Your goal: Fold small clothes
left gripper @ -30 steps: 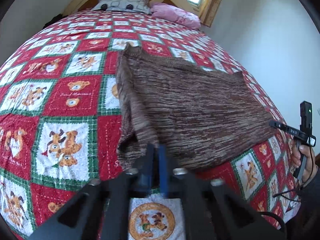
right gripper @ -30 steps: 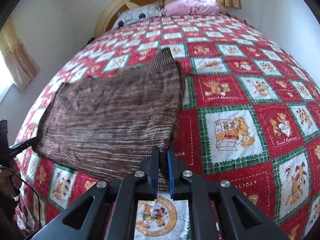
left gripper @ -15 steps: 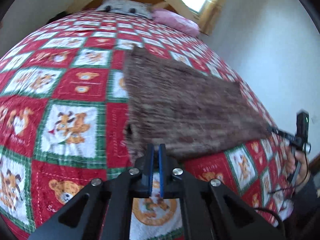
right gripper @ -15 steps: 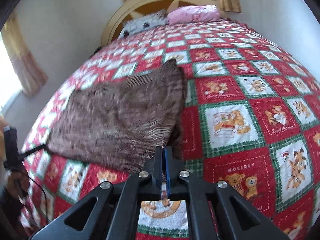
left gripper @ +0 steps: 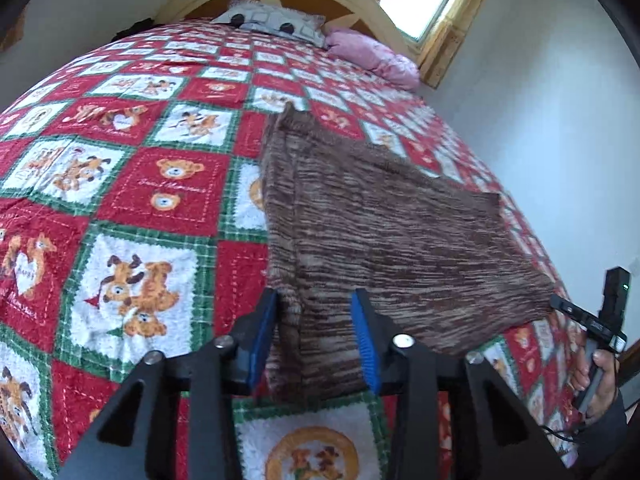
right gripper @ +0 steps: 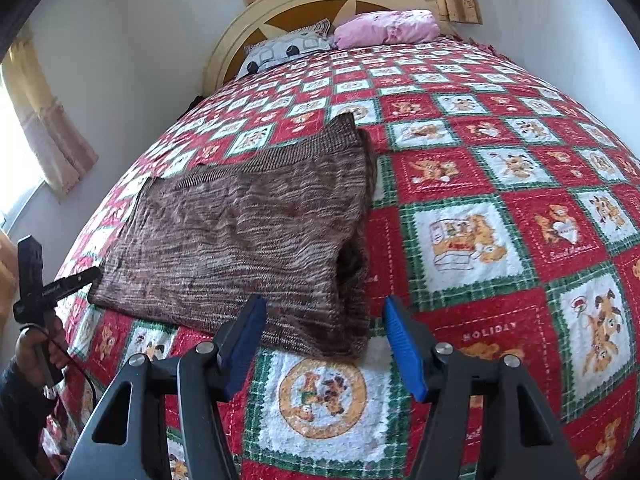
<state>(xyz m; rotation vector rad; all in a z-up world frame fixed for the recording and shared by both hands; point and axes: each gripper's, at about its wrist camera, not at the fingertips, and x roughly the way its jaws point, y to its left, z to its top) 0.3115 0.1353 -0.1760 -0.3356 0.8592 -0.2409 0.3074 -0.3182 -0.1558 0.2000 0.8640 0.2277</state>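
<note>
A brown marled knit garment (left gripper: 384,232) lies folded flat on the red, white and green teddy-bear quilt (left gripper: 132,208); it also shows in the right wrist view (right gripper: 248,232). My left gripper (left gripper: 316,336) is open, its blue pads on either side of the garment's near corner, just above it. My right gripper (right gripper: 324,340) is open, its pads astride the garment's near right corner. Nothing is held.
A patterned grey pillow (left gripper: 276,20) and a pink pillow (left gripper: 372,56) lie at the wooden headboard (right gripper: 320,0). Walls and curtained windows flank the bed. A hand with another gripper handle shows at the bed edge (left gripper: 600,344), also in the right wrist view (right gripper: 36,296).
Both grippers were shut and have opened. The garment now lies released on the quilt, and both cameras have tilted a little and sit closer to its near edge.
</note>
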